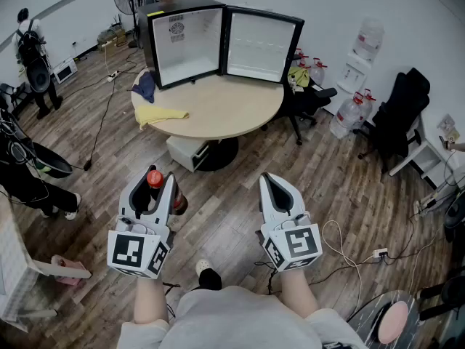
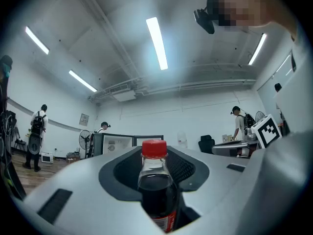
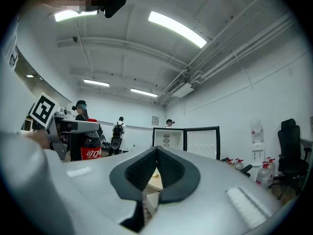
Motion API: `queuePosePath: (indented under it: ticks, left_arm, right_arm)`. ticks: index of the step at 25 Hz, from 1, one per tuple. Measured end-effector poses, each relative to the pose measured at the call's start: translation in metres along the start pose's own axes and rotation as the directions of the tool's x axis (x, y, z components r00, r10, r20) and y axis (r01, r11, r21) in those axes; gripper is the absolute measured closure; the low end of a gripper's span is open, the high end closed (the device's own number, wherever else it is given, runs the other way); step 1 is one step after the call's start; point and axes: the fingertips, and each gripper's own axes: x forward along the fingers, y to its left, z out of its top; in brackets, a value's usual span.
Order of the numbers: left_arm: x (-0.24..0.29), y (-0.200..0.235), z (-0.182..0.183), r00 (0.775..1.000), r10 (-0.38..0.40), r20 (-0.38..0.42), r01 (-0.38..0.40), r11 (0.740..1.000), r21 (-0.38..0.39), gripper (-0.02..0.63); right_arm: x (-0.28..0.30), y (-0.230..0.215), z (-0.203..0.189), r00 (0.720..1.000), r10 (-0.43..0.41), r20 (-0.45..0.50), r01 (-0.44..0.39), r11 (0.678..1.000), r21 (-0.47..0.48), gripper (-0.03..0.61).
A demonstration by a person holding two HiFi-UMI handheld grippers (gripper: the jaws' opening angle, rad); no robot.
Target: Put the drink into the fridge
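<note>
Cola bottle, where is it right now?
The cola bottle is at the head view's lower left, clamped upright in the left gripper above the wooden floor, short of the round table that holds the open fridge.

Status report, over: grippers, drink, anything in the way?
Left gripper shut on cola bottle, upright. Right gripper shut, empty. Fridge on table, door open. Cloths lie off to the side.
</note>
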Motion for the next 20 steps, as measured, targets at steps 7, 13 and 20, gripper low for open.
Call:
queuePosePath:
  ticks: [7, 13, 20]
  left_arm:
    - [0.003, 0.003, -0.005, 1.000, -0.003, -0.006, 0.003, 1.000, -0.008, 0.459]
    - [0.022, 0.019, -0.008, 1.000, -0.014, -0.005, 0.014, 1.000, -0.012, 0.459]
    - [0.052, 0.046, -0.011, 0.998, -0.059, 0.007, 0.060, 0.998, -0.008, 0.459]
  right_arm:
    - [0.006, 0.003, -0.003, 1.000, 0.009, -0.008, -0.009, 1.000, -0.011, 0.569]
    - [0.030, -0.004, -0.007, 1.000, -0.015, 0.005, 0.015, 1.000, 0.011, 0.569]
    - [0.071, -0.003, -0.012, 0.999, -0.040, 0.028, 0.039, 0.999, 0.033, 0.569]
